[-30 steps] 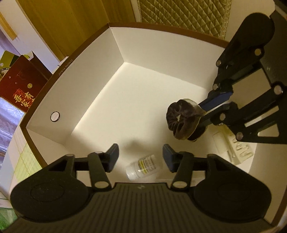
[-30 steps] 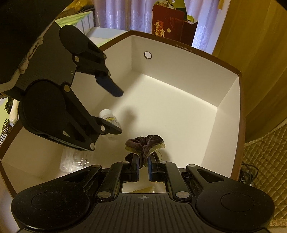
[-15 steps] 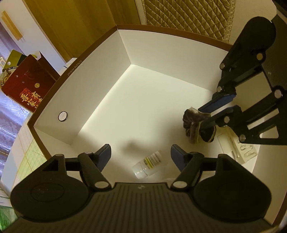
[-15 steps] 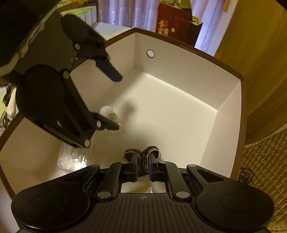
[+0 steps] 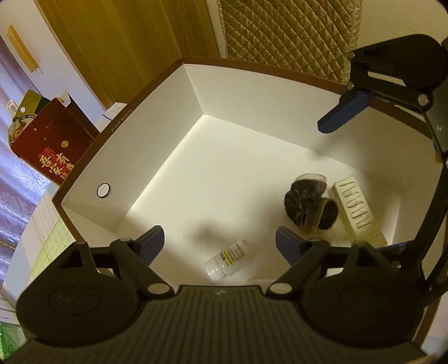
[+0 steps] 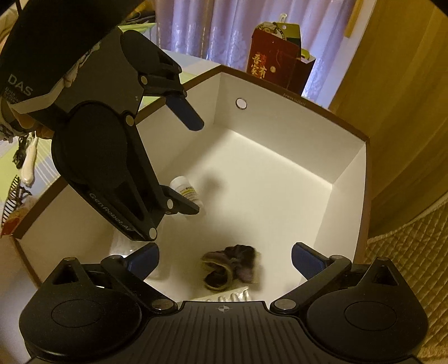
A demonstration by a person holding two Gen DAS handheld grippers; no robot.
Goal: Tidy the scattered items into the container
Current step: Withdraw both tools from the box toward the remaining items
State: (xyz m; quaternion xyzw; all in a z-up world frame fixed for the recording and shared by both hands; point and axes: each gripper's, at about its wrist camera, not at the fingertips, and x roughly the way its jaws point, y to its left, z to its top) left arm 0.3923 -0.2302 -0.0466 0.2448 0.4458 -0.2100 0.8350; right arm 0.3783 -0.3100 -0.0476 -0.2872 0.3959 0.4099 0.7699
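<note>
Over the box, left wrist view: left gripper (image 5: 219,243) jaws apart, empty | scrunchie (image 5: 308,207) on box (image 5: 156,109) floor, touching blister pack (image 5: 355,208); bottle (image 5: 228,259) lies near | Right wrist view: right gripper (image 6: 225,259) jaws apart above scrunchie (image 6: 232,266); left gripper partly hides bottle (image 6: 186,190); red bag (image 6: 273,63) behind box.

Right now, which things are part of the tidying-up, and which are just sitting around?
Part of the job:
white box
dark scrunchie, lying inside it
small bottle, on its side inside
clear packet, inside beside the scrunchie
left gripper and right gripper, both open

Just lying about:
red gift bag
quilted cover
curtain
</note>
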